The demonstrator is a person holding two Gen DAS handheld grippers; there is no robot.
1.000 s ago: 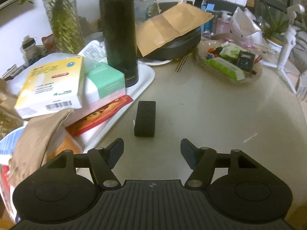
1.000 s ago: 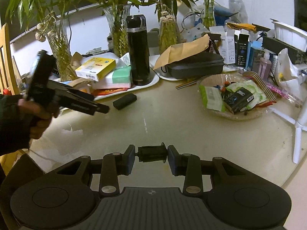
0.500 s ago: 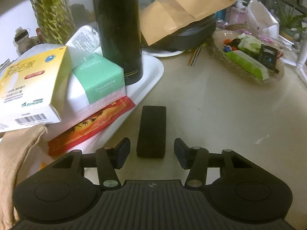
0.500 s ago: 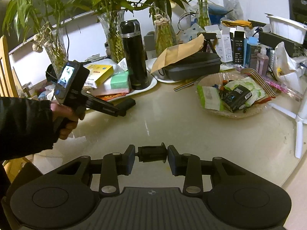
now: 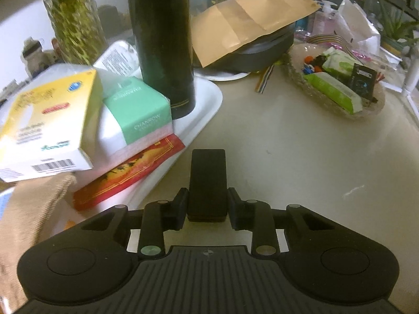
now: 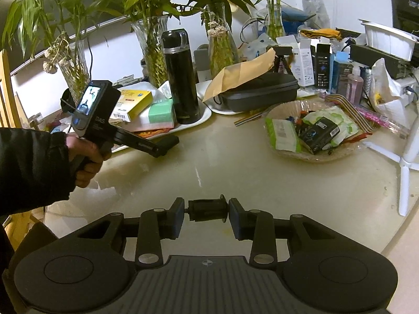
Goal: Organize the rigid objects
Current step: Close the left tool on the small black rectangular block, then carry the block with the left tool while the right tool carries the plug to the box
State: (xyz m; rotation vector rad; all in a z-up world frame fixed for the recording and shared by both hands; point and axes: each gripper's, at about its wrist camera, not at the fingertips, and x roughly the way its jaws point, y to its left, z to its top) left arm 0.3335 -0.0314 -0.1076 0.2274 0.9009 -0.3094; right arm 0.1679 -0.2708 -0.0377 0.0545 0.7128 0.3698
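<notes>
On a pale, cluttered counter (image 5: 301,157), my left gripper (image 5: 207,204) has its jaws clamped on the near end of a flat black block (image 5: 208,180), one pad pressed to each long side. The block's far end points away from me, just beside the edge of a white tray (image 5: 207,104). That tray carries a tall black flask (image 5: 162,39), standing upright, and a stack of boxes: a yellow box (image 5: 49,123) on top, a mint-green box (image 5: 141,115) under it, and a red packet (image 5: 131,172) at the bottom. From the right wrist view, a hand (image 6: 86,157) in a dark sleeve holds the left gripper's handle, its tip low at the tray's edge. My right gripper (image 6: 205,210) sits apart from this, nearer me, its jaws closed on a small black cylinder (image 6: 207,209) held crosswise between the pads. Off to the right, well apart from both grippers, is a shallow bowl (image 6: 322,154) filled with green packets and small items. Behind the tray, a dark case (image 6: 262,94) lies under a brown envelope (image 6: 241,76).
</notes>
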